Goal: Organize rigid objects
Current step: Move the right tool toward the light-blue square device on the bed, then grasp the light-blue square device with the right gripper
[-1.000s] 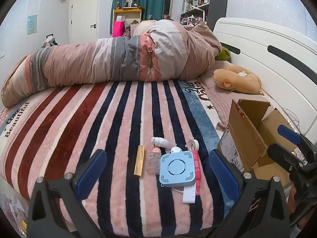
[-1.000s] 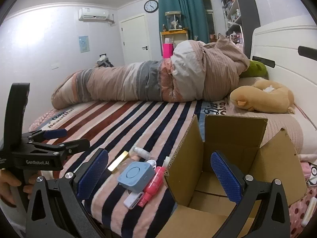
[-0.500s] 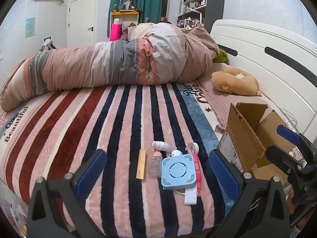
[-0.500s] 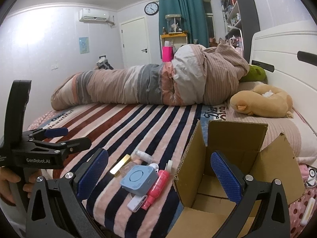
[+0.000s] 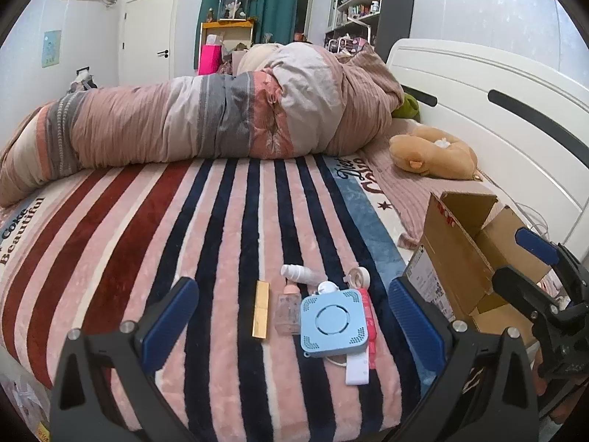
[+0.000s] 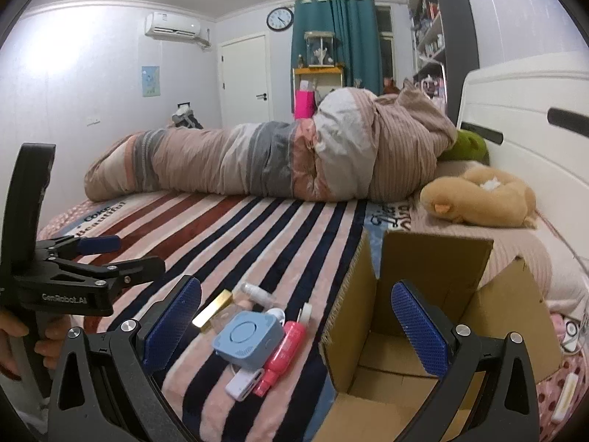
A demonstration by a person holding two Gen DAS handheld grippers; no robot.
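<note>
A cluster of small items lies on the striped blanket near the bed's front edge: a light-blue square device, a gold bar, a clear bottle, a white bottle, a pink tube, a tape roll and a white adapter. An open cardboard box stands right of them. My left gripper is open, hovering before the cluster. My right gripper is open, empty, in front of the box.
A rolled striped duvet lies across the far half of the bed. A tan plush toy rests by the white headboard. The bed's front edge is just below the items.
Both grippers have pulled back and risen slightly, so the items and the box look a bit farther and lower. Nothing on the bed has moved.
</note>
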